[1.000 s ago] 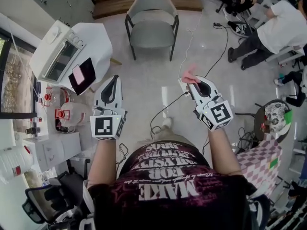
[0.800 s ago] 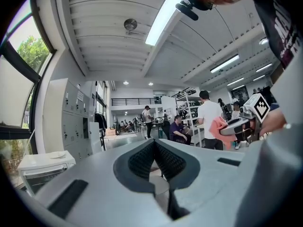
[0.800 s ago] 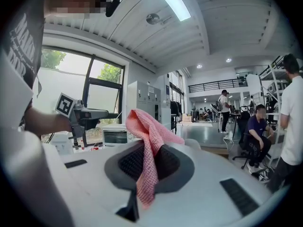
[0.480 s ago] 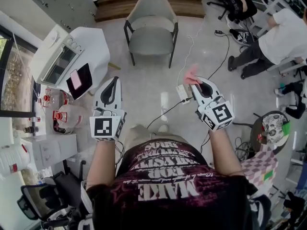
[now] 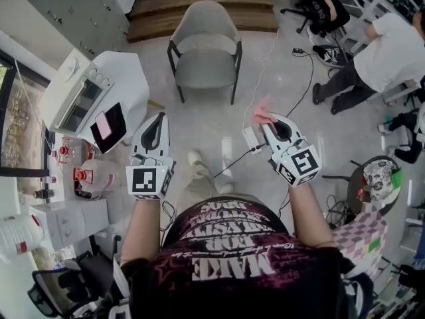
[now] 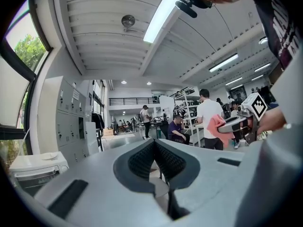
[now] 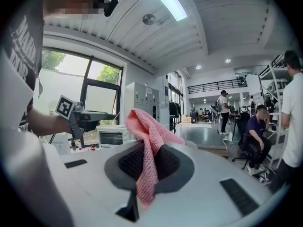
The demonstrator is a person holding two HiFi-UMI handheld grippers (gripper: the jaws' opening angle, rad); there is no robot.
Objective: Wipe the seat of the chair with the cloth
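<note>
**First:** While we stood on the pale floor (image 5: pixel 206 121), where was the grey padded chair with dark metal legs (image 5: pixel 204 25)?

**Second:** It was at twelve o'clock from us, well apart from both grippers. Its front was turned our way and its seat (image 5: pixel 204 66) was bare.

**First:** And the pink knitted cloth (image 7: pixel 147 141)?

**Second:** We carried it in the right gripper (image 5: pixel 263 119), at about one o'clock. That gripper's jaws were clamped on the cloth. One fold stood up above the dark ribbed pads (image 7: pixel 168 162), and a tail hung down between them.

**First:** What of the left gripper (image 6: pixel 154 146)?

**Second:** We held it at eleven o'clock, roughly level with the right one and apart from it. Its jaws were pressed together at the tips, and we saw nothing caught between them.

**First:** What else lay around us?

**Second:** At ten o'clock a white countertop oven (image 5: pixel 78 93) sat on a white table (image 5: pixel 129 62). A white power strip (image 5: pixel 250 138) lay on the floor just beside the right gripper as we looked down, with a black cable (image 5: pixel 229 159) trailing from it toward our feet. Seated people were at two o'clock, near the edge of our view.
</note>
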